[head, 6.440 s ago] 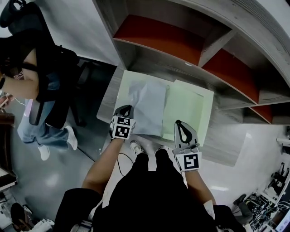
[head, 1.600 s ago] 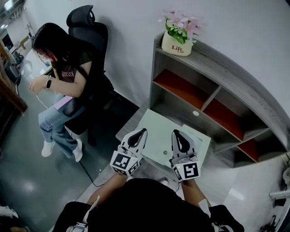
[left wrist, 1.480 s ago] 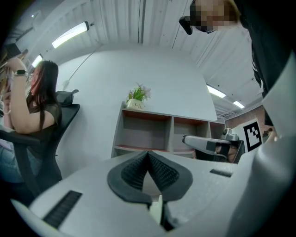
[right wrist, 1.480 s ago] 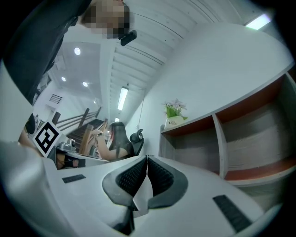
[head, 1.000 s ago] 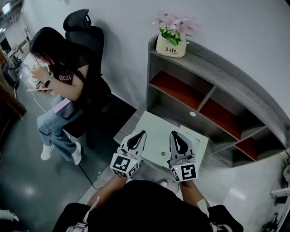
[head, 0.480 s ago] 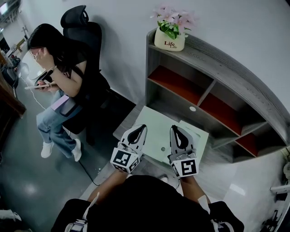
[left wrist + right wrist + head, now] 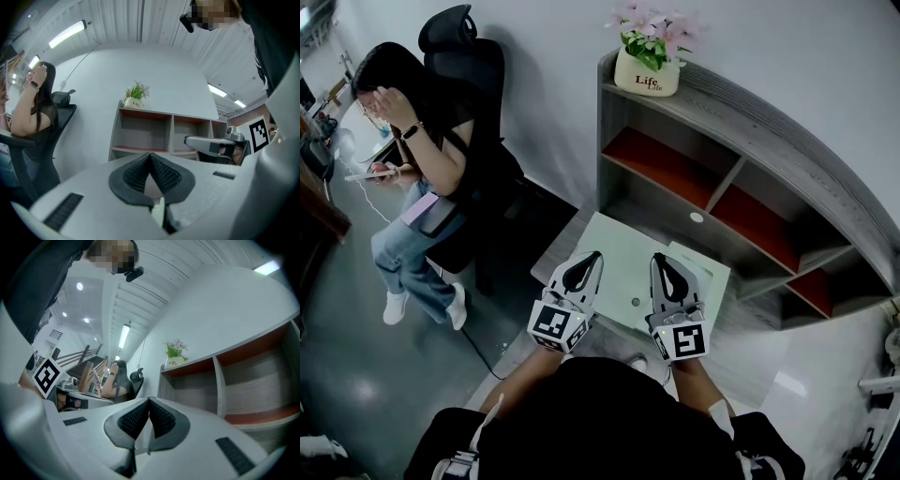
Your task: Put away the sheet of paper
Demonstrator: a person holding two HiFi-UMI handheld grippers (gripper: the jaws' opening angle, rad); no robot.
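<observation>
Both grippers hover side by side over a pale green mat (image 7: 619, 262) on a low table. My left gripper (image 7: 594, 255) is shut with nothing between its ribbed pads (image 7: 161, 173). The right gripper (image 7: 659, 258) is also shut and empty, its pads (image 7: 159, 420) meeting at the tips. A light green folder (image 7: 705, 275) lies on the mat's right part. No white sheet shows on the mat. Beyond the jaws stands the grey shelf unit (image 7: 741, 159) with red-lined compartments (image 7: 143, 133), which look empty.
A white flower pot (image 7: 647, 70) stands on top of the shelf unit's left end. A person sits in a black office chair (image 7: 473, 103) to the left, looking at a phone. Grey floor (image 7: 356, 375) lies left of the table.
The white sheet that lay on the green mat several seconds ago no longer shows there. Over the last second both grippers kept still, and the seated person raised a hand to the head.
</observation>
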